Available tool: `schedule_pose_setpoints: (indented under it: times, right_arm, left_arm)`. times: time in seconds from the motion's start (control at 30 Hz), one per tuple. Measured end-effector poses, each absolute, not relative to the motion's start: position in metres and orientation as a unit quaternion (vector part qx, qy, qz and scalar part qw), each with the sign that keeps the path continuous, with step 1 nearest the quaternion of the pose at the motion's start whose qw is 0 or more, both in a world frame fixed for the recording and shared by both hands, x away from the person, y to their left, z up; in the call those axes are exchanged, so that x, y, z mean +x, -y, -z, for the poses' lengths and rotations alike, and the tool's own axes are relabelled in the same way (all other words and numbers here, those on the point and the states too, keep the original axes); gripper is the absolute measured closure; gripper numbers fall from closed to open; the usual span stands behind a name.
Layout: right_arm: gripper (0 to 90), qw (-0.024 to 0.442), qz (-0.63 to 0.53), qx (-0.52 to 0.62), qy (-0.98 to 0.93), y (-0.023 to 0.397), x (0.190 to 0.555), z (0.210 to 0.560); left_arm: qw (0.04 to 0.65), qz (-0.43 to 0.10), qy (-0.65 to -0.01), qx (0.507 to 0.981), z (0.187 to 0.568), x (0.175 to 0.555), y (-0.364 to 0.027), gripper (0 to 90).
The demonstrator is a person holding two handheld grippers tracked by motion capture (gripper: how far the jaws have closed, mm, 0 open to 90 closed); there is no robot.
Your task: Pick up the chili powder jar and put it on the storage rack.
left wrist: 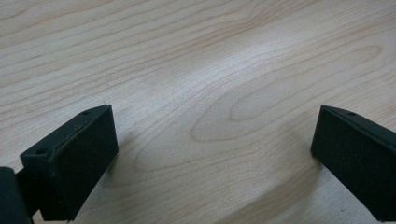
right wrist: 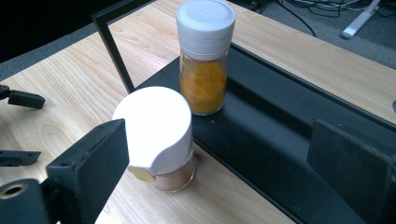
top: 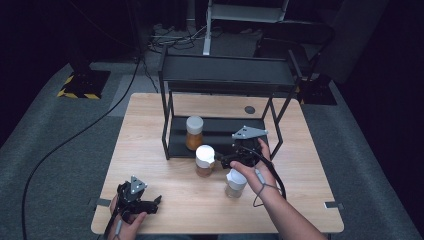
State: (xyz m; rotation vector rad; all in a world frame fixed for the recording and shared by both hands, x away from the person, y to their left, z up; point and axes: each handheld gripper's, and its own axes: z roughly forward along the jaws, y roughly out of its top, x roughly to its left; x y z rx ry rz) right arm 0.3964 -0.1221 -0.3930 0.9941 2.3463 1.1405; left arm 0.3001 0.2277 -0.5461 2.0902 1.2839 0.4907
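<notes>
A third jar (top: 235,183) with a white cap and pale contents is seen upright on the wooden table (top: 150,135), near its front edge. A round dark grommet (top: 249,110) is set into the tabletop behind the rack. Beyond the table, grey carpet (top: 60,145) is crossed by a black cable (top: 65,142), and a yellow-and-black striped base (top: 82,82) is seen at the far left.

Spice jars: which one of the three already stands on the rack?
The jar of orange powder stands on the rack's bottom shelf; the other two stand on the table.
</notes>
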Motion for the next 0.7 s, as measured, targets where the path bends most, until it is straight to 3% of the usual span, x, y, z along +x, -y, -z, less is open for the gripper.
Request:
schedule_pose_setpoints:
  times: [0.7]
  right_arm:
    - [5.5, 0.172, -0.399, 0.355, -0.828, 0.089, 0.393, 0.401]
  left_arm:
    - [0.314, -0.187, -0.489, 0.792, 0.546, 0.300, -0.227, 0.2]
